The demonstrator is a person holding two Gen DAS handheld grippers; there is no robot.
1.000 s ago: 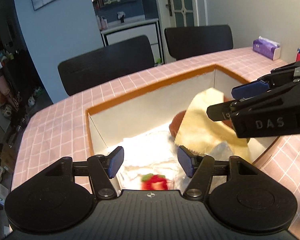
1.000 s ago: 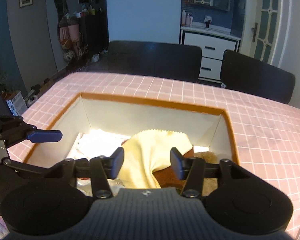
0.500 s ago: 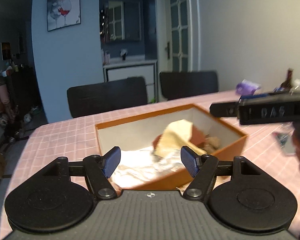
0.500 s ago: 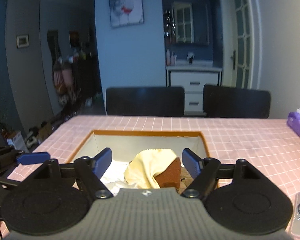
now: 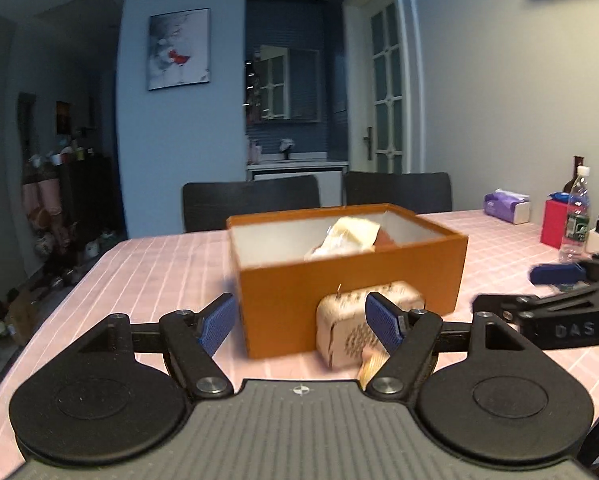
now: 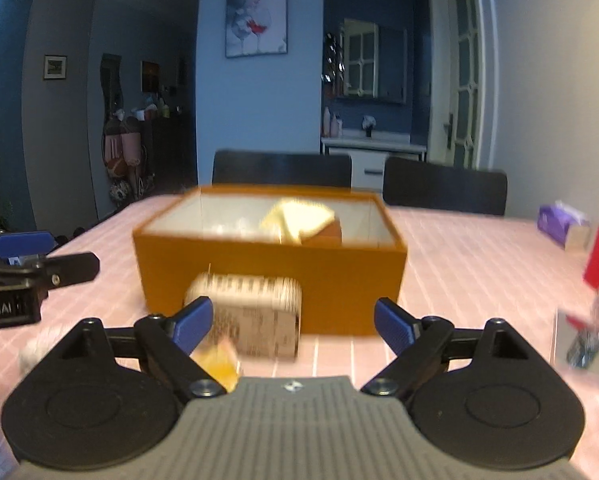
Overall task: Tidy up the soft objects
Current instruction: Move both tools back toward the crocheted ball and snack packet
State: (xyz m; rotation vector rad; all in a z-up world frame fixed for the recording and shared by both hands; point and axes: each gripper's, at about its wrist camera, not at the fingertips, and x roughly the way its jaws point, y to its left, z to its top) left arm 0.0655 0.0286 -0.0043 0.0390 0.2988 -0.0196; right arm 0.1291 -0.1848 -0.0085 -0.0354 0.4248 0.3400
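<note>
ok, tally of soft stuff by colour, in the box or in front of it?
Yellow cloth in orange box: 1
Brown item in box: 1
White cloth in box: 1
Beige patterned pouch in front: 1
Small orange-yellow piece in front: 1
Total: 5

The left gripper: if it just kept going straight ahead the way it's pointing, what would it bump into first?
Probably the orange box, whose front wall fills the gap between the left gripper's open jaws. The beige patterned pouch lies nearer, but toward the right jaw, so it might be clipped first; depth is unclear.
</note>
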